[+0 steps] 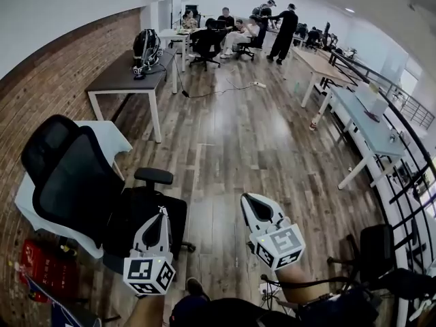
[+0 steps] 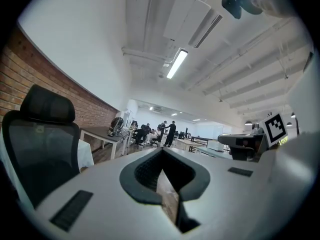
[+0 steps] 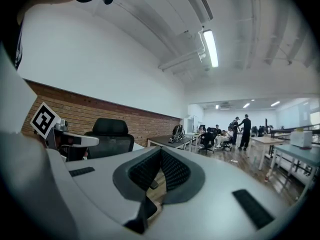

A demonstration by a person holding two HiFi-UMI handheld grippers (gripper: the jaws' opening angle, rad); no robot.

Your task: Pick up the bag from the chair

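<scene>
A black office chair (image 1: 75, 182) with a mesh back stands at the left by the brick wall. A dark bulky mass (image 1: 146, 216) sits on its seat; I cannot tell a bag apart from the seat. My left gripper (image 1: 162, 212) hovers over the seat's near edge, jaws shut and empty. My right gripper (image 1: 246, 199) is further right over the wooden floor, also shut and empty. The left gripper view shows the left gripper (image 2: 162, 156) closed, with the chair (image 2: 42, 149) at its left. In the right gripper view the right gripper (image 3: 161, 156) is closed, the chair (image 3: 109, 136) ahead to the left.
A white table (image 1: 109, 138) stands behind the chair and a red crate (image 1: 48, 268) beside it. A grey table (image 1: 126, 77) further back carries a black backpack (image 1: 145, 46). White tables (image 1: 371, 125) and a railing line the right. People gather at the far end.
</scene>
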